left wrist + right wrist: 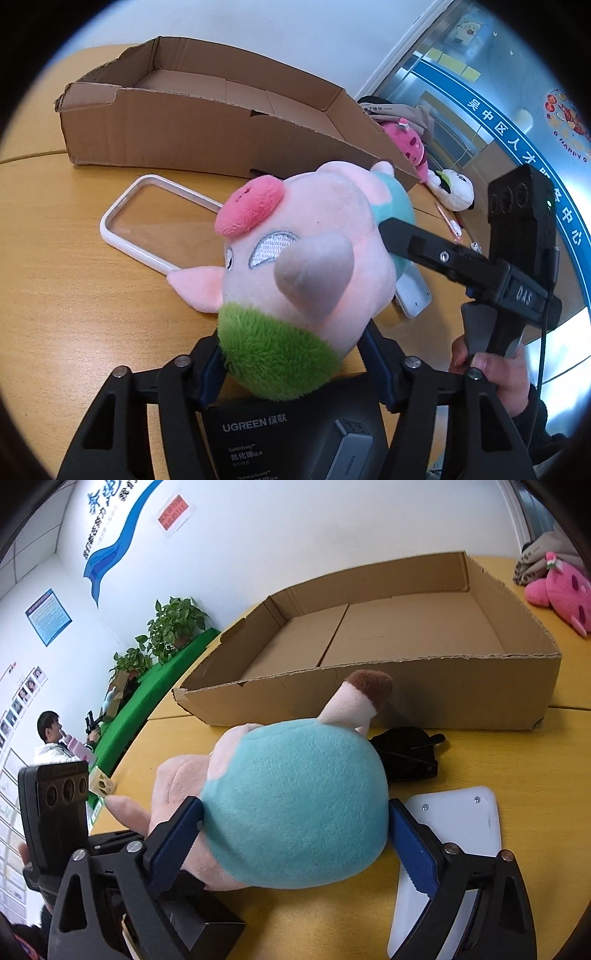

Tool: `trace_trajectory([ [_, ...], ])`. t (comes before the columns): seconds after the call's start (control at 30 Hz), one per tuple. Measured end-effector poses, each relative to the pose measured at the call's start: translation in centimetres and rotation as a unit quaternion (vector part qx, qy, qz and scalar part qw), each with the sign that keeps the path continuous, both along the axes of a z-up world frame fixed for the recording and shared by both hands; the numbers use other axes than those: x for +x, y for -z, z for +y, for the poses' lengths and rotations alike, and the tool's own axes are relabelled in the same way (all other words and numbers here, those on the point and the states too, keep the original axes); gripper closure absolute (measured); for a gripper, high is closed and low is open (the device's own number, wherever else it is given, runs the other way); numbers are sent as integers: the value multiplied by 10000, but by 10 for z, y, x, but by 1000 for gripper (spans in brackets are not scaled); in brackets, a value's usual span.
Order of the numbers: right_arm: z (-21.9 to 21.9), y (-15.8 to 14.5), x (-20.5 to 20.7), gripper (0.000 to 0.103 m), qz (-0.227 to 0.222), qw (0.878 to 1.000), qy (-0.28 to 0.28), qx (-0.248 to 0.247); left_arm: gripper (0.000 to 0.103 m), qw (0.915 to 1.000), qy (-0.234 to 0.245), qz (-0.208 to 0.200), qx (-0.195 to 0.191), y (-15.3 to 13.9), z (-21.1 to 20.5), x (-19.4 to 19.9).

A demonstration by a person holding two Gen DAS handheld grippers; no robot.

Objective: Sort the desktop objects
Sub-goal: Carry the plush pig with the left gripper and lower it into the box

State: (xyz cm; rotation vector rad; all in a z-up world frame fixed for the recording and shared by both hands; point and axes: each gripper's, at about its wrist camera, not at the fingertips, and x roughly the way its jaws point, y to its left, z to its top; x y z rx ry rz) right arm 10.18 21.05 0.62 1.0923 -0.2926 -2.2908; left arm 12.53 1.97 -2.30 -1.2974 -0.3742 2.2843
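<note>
Pink plush pig [295, 266] sits clamped at both ends just above the wooden desk [55, 280]. The left gripper [291, 354] squeezes its green tuft, while the right gripper [295, 823] pinches its teal rump between blue pads [177, 834]. Only the left wrist view shows the face — snout, grey horn, stitched eye — plus a clear phone case [155, 221] and a UGREEN box [258, 435] beneath. Only the right wrist view shows the brown-tipped tail, a black clip-like object [406, 757] and a white plate [454, 834] just beside the toy. Both views show the cardboard box [369, 686] close behind it — shallow, nothing inside.
</note>
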Motion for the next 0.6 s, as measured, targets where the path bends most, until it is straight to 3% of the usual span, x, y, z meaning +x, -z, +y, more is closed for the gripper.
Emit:
trace_trajectory([
  [0.2, -3, -13, 19, 13, 289, 9995, 79, -43, 46, 9997, -34, 237, -34, -15, -3, 9],
  [0.4, -5, -57, 40, 14, 939, 9955, 47, -82, 46, 9950, -33, 999, -55, -57, -2, 28],
  [0.6, -14, -90, 59, 14, 1498, 9887, 66, -79, 46, 9911, 12, 1327, -125, -86, -10, 28],
])
